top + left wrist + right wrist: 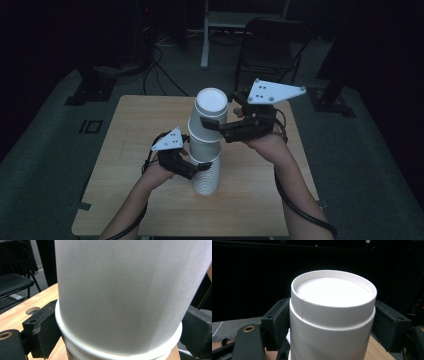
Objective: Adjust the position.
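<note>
A tall stack of upside-down white paper cups (205, 165) stands in the middle of the wooden table (140, 125). My left gripper (191, 169) is low on the stack. Its two black jaws press against a cup's rolled rim (120, 350) from either side in the left gripper view. My right gripper (214, 125) is higher up, shut on the top cup (210, 107). In the right gripper view that cup (333, 292) shows its recessed base, with the fingers (275, 322) tight on both sides. The stack leans slightly to the right towards its top.
A dark folding chair (267, 45) and a white desk leg (204, 35) stand beyond the table's far edge. Cables (155, 65) run over the grey floor. The table has a round hole (32, 310) near the left gripper. The room around is dark.
</note>
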`<act>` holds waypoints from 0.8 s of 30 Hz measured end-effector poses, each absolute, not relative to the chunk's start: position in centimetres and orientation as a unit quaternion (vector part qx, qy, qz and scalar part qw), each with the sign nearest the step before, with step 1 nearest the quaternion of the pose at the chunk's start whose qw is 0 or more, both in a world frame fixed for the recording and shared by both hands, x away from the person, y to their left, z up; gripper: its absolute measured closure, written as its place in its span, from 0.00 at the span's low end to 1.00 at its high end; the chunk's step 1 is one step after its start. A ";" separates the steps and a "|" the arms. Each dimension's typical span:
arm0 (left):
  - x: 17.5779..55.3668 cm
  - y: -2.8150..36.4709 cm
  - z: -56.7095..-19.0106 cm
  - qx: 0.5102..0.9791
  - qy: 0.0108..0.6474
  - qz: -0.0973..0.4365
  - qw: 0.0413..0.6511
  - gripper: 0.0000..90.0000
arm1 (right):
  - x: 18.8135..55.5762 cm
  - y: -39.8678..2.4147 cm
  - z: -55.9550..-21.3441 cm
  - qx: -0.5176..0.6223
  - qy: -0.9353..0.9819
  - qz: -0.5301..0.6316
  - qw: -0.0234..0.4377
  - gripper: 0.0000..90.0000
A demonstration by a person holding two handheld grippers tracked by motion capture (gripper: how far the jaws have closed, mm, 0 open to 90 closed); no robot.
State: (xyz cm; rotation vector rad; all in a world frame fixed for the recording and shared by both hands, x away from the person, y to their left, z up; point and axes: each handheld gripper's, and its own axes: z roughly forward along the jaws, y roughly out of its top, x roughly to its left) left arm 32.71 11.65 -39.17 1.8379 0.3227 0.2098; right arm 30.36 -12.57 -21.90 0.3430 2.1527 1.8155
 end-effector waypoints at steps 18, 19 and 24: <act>32.9 11.9 -38.9 0.793 0.143 0.091 0.585 0.01 | 29.5 -20.0 -22.2 0.171 0.733 0.629 0.196 0.25; 32.7 12.0 -38.7 0.795 0.146 0.098 0.581 0.01 | 29.5 -20.3 -22.4 0.175 0.731 0.629 0.198 0.25; 32.0 12.7 -37.9 0.797 0.149 0.113 0.575 0.01 | 29.6 -22.0 -24.4 0.200 0.733 0.619 0.200 0.25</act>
